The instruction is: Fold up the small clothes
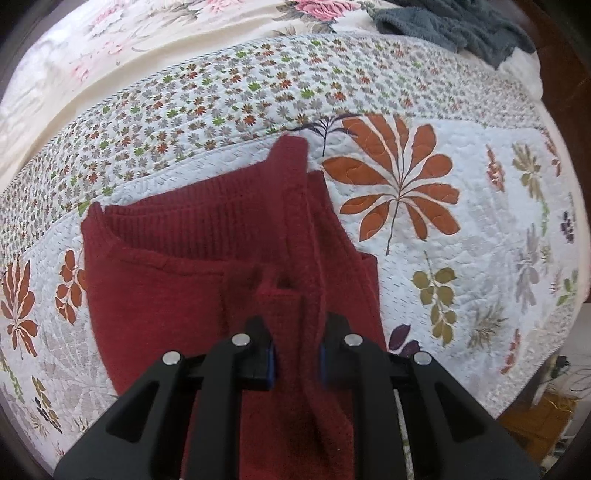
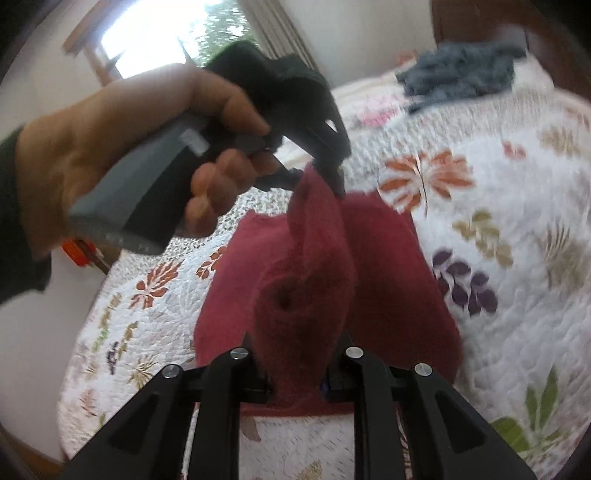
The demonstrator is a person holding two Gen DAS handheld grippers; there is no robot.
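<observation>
Both claws (image 1: 295, 360) (image 2: 297, 373) clamped on red sweater (image 1: 192, 280); grey garment (image 1: 454, 26) well beyond.

We see a quilt (image 1: 443, 240) with orange leaves spread over the bed, a flowered sheet (image 1: 129, 48) at eleven o'clock, a grey towel (image 1: 454, 26) crumpled at one o'clock, and a bright window (image 2: 166, 33) beyond.

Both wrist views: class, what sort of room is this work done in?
Most likely a bedroom: a floral quilt covers a bed with a dark wooden headboard, and a curtained window shows behind.
</observation>
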